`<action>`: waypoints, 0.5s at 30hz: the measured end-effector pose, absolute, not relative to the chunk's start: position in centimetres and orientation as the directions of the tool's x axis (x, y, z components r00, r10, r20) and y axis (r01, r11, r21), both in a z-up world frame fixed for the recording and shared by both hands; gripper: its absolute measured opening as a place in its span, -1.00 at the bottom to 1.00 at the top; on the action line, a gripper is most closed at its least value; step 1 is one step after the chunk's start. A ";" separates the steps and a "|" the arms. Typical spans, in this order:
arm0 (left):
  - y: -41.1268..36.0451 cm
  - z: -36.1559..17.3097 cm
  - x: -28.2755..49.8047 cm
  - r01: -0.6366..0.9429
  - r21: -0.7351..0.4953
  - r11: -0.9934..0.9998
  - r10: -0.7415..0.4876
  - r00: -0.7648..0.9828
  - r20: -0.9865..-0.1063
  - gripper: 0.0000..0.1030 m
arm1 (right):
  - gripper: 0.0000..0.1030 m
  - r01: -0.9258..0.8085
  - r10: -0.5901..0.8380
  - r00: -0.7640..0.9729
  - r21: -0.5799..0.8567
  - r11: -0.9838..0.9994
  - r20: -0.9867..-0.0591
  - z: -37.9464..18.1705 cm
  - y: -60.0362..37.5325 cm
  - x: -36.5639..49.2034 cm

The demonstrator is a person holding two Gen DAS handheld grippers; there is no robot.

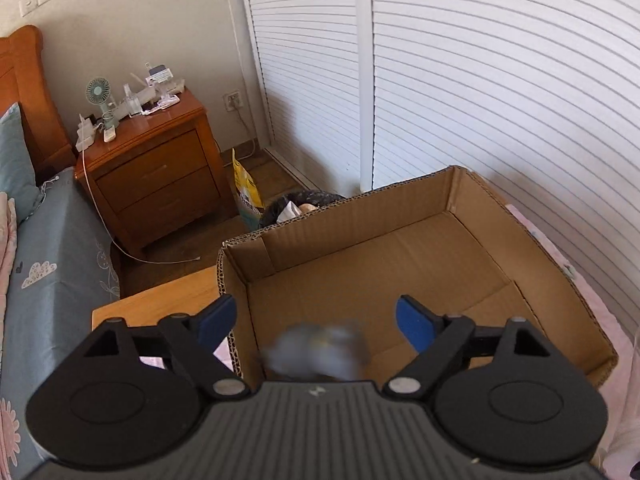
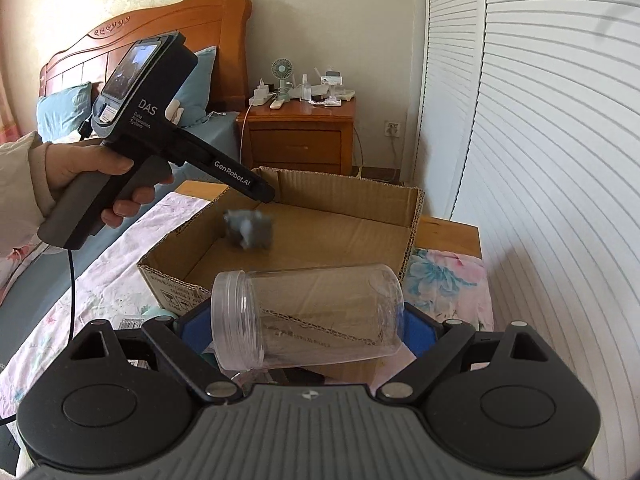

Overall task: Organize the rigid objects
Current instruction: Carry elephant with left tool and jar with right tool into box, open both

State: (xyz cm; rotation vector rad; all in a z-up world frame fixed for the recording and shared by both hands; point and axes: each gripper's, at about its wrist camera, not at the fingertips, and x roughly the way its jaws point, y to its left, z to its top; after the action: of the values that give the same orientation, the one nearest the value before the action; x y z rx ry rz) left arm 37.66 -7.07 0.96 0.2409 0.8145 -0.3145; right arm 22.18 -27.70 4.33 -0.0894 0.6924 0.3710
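your left gripper (image 1: 316,320) hangs wide open over the cardboard box (image 1: 532,280), a blurred grey toy (image 2: 249,229) loose below it. your right gripper (image 2: 308,326) clamps the clear jar (image 2: 308,316) sideways.

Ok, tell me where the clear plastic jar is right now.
The clear plastic jar lies sideways in the right gripper, in the right wrist view, just in front of the cardboard box.

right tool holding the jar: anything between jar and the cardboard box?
Nothing: in the right wrist view the clear jar, lying sideways in the right tool, overlaps the cardboard box's near rim. A blurred grey object is inside the box.
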 end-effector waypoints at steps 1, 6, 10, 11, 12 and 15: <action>-6.9 1.0 37.5 0.371 0.073 0.926 -0.196 0.636 -0.746 0.72 | 0.84 -0.361 0.303 0.705 0.042 0.931 -0.641 4.3 -27.7 22.3; -6.0 1.6 34.8 0.405 0.077 0.911 -0.226 0.647 -0.729 0.73 | 0.84 -0.360 0.300 0.701 0.042 0.932 -0.647 4.3 -27.3 23.1; -4.8 2.4 31.2 0.467 0.074 0.881 -0.284 0.648 -0.707 0.85 | 0.84 -0.367 0.304 0.698 0.040 0.929 -0.649 4.6 -26.6 23.8; -4.5 2.6 30.2 0.481 0.069 0.874 -0.298 0.643 -0.705 0.85 | 0.84 -0.369 0.302 0.697 0.035 0.929 -0.651 4.7 -26.3 24.2; -4.0 2.8 29.2 0.494 0.070 0.866 -0.309 0.642 -0.701 0.86 | 0.84 -0.370 0.300 0.695 0.031 0.928 -0.653 4.7 -26.1 24.5; -2.5 3.0 26.5 0.502 0.071 0.862 -0.321 0.649 -0.690 0.92 | 0.84 -0.376 0.301 0.685 0.032 0.926 -0.663 4.6 -25.3 25.7</action>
State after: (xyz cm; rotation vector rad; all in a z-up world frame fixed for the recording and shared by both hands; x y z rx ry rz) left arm 26.47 -2.47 2.96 0.2665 0.7272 -0.4735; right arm 25.69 -25.33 4.64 -0.1096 0.7227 0.3796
